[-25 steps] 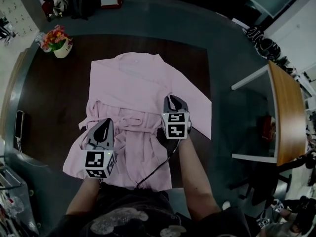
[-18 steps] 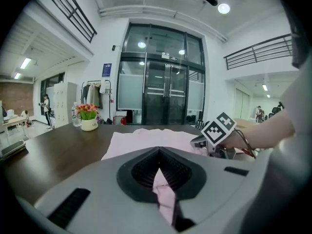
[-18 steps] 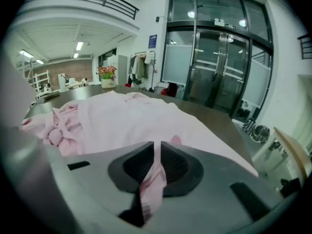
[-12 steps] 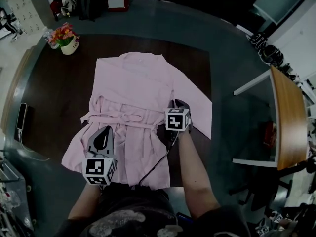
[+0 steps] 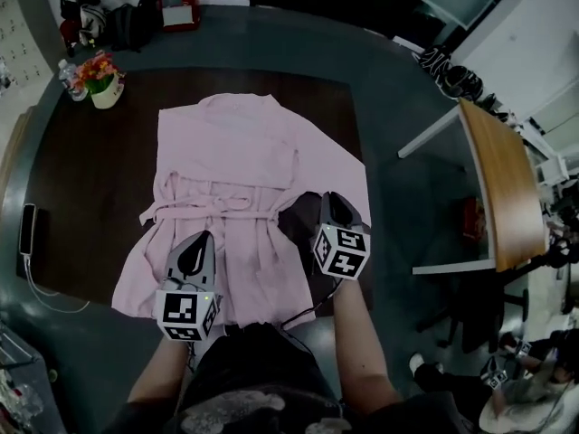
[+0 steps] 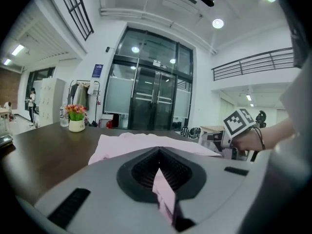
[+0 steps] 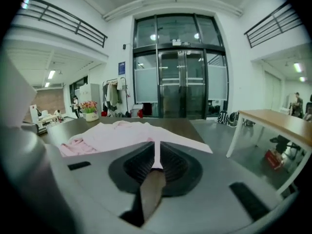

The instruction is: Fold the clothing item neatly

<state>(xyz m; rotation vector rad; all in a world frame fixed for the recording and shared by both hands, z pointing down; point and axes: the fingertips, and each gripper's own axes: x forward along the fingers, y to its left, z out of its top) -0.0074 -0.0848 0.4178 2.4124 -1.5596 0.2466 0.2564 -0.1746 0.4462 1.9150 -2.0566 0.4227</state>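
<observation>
Pink robe [image 5: 240, 179] on dark surface [image 5: 90, 179], left hand-held gripper [image 5: 200, 240] clamped on it, right hand-held gripper [image 5: 331, 199] jaws just closing, pinching its edge

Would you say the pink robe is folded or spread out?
Mostly spread out: the pink robe lies full-length on the dark table.

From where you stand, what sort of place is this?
Likely an office or showroom lobby: tall glass entrance doors, a mezzanine railing overhead, and a dark table holding a pink robe and potted flowers.
</observation>
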